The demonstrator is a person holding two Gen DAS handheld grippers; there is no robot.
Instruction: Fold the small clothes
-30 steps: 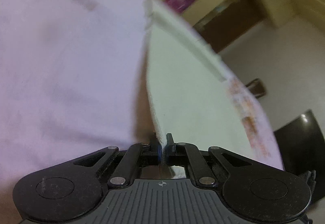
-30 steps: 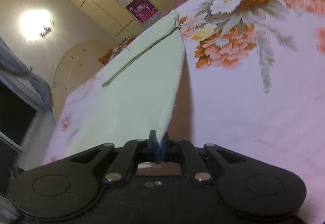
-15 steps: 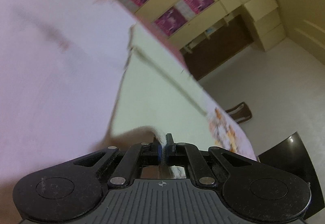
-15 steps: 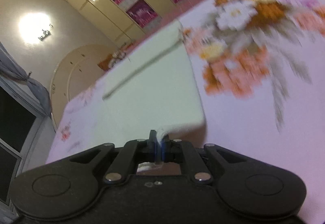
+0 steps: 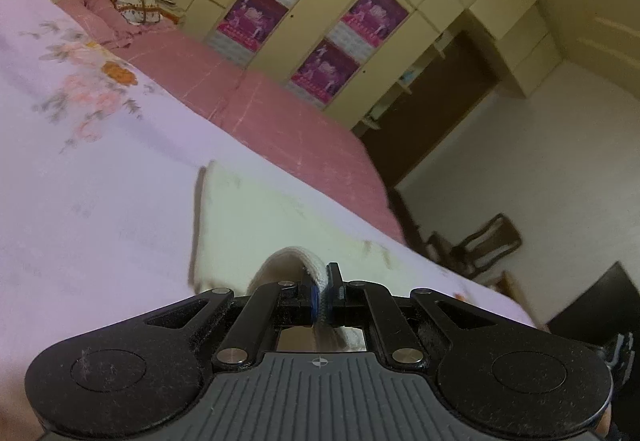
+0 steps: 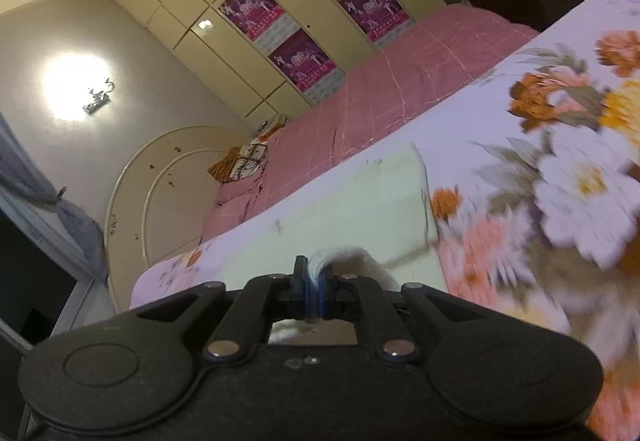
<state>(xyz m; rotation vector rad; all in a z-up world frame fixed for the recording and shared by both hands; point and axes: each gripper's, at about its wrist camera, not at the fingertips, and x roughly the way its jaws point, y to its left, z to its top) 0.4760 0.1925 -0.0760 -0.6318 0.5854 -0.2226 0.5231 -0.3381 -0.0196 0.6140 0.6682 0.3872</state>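
A pale green cloth (image 5: 256, 213) lies flat on the floral bed sheet (image 5: 100, 201). My left gripper (image 5: 320, 293) is shut on a corner of the cloth, which curls up in a loop just ahead of the jaws. In the right wrist view the same cloth (image 6: 360, 201) lies ahead on the sheet (image 6: 560, 169). My right gripper (image 6: 314, 291) is shut on another corner of the cloth, also curled over at the jaws. Both grippers sit low, close to the bed.
A pink quilt (image 5: 280, 113) covers the far part of the bed, with a bundle of clothes (image 5: 136, 5) by the round headboard (image 6: 168, 177). Wardrobes with purple posters (image 6: 304, 17) line the wall. Chairs (image 5: 484, 241) stand beyond the bed edge.
Both grippers have carried their cloth corners forward and down over the cloth. The lifted, hanging cloth now lies flatter on the bed, and the cameras have tilted up toward the room.
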